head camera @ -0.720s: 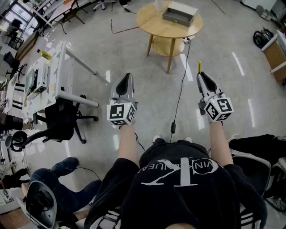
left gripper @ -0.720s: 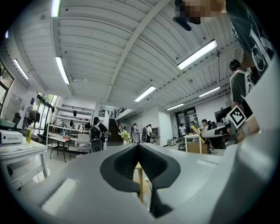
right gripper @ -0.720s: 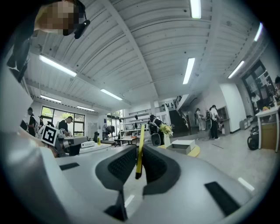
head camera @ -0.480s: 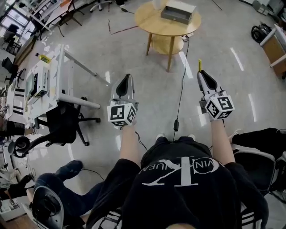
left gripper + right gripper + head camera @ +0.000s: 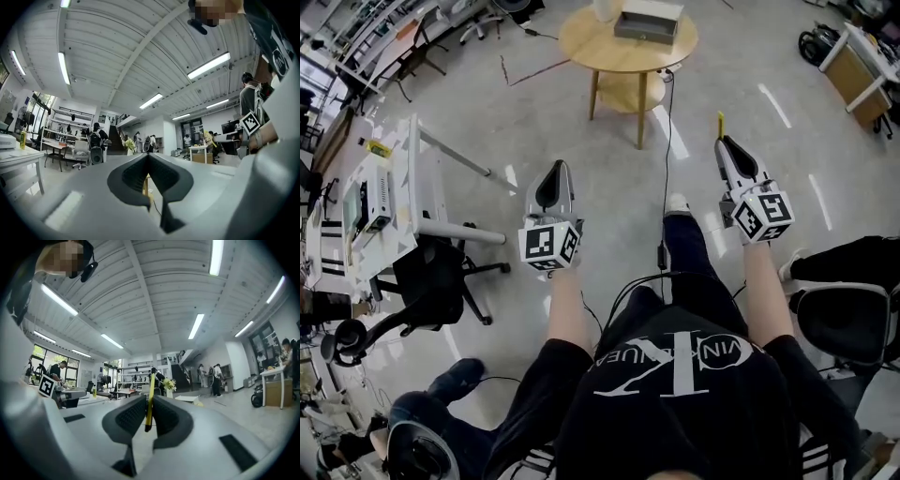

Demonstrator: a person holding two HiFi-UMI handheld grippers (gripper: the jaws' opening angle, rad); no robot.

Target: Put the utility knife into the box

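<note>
Right gripper (image 5: 149, 401) clamps the yellow utility knife (image 5: 150, 394), which pokes past the tips | left gripper (image 5: 148, 157) pressed together, empty | box (image 5: 649, 23) well ahead on round table (image 5: 586, 42)

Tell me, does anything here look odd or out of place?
Nothing spilled or broken. One oddity: a thin yellow utility knife sticks out beyond the right tool, pinched between its jaws, while the box sits on the round table ahead. The left tool is shut on nothing.

Both forearms reach forward; left gripper (image 5: 559, 167) seemingly closed empty, right gripper (image 5: 723, 142) pinching utility knife (image 5: 720, 123).
</note>
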